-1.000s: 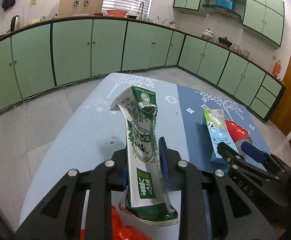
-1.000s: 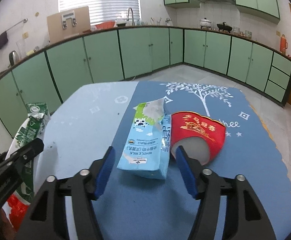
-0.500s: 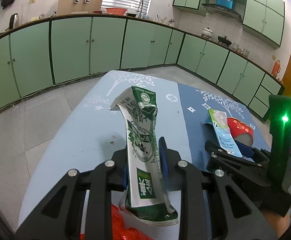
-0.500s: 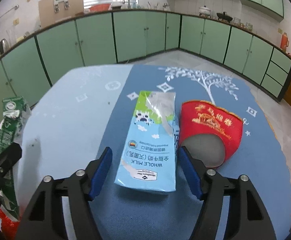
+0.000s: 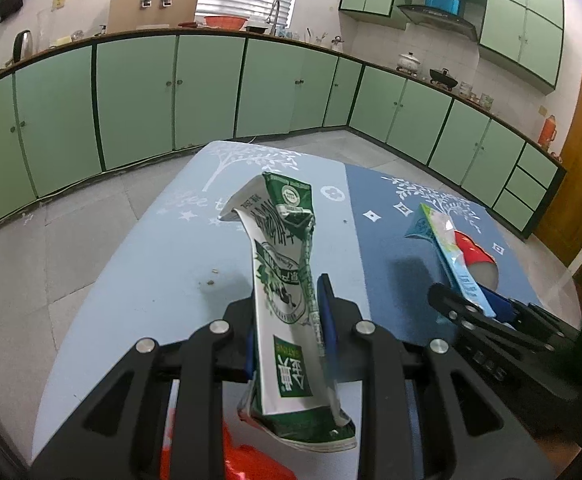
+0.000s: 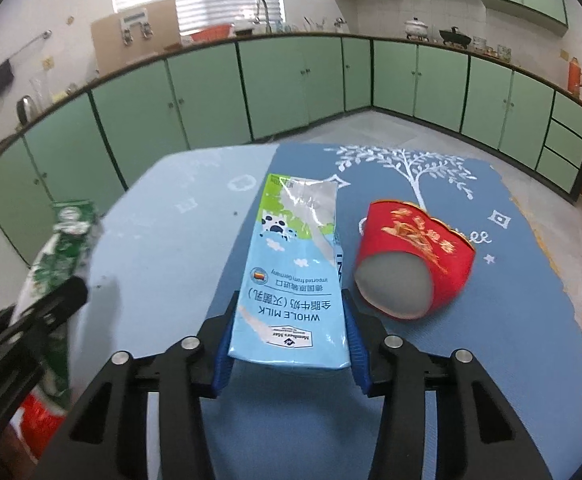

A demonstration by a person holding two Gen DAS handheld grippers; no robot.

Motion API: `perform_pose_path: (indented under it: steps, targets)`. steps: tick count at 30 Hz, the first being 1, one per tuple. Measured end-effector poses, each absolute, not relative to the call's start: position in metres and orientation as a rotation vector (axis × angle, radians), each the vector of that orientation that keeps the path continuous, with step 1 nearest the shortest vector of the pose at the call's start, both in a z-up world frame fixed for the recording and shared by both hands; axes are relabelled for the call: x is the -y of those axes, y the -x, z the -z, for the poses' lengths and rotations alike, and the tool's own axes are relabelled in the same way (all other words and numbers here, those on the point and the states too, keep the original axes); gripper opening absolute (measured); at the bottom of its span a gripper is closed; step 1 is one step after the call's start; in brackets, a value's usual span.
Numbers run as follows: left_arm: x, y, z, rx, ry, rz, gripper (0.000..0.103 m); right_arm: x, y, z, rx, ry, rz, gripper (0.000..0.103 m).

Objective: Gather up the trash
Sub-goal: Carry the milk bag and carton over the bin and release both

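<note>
Blue milk carton (image 6: pixel 291 280) lies flat on blue tablecloth (image 6: pixel 511 320), long axis running straight away from your right gripper (image 6: pixel 289 344). Blue pads flank its near end, seemingly touching both sides; firm clamp unclear. Carton flattened, glossy card, torn foil top. Red paper cup (image 6: pixel 415 258) on its side just beside. Your left gripper (image 5: pixel 289 336) clamps crumpled green carton (image 5: pixel 287 276), upright above table.

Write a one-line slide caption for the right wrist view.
Right gripper closed on a blue whole-milk carton on the blue table mat, beside a tipped red paper cup.
</note>
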State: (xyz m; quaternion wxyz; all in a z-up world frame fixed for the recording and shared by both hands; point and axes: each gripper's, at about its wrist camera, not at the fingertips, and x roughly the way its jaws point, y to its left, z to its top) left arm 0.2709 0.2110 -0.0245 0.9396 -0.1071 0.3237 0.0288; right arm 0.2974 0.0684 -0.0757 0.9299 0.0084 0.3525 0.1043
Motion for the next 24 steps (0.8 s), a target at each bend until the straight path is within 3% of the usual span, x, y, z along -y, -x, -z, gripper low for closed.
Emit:
perform_pose_path:
  steps: [12,24]
  targets:
    - [-0.161,-0.266,0.013,-0.641,0.18,0.043,0.024,-0.01,-0.248,0.04,-0.625,-0.082,-0.199,0.047]
    - [-0.049,-0.255,0.012,-0.643,0.116,0.258,0.024,0.093,-0.204,0.036,-0.604,-0.138,-0.053,0.047]
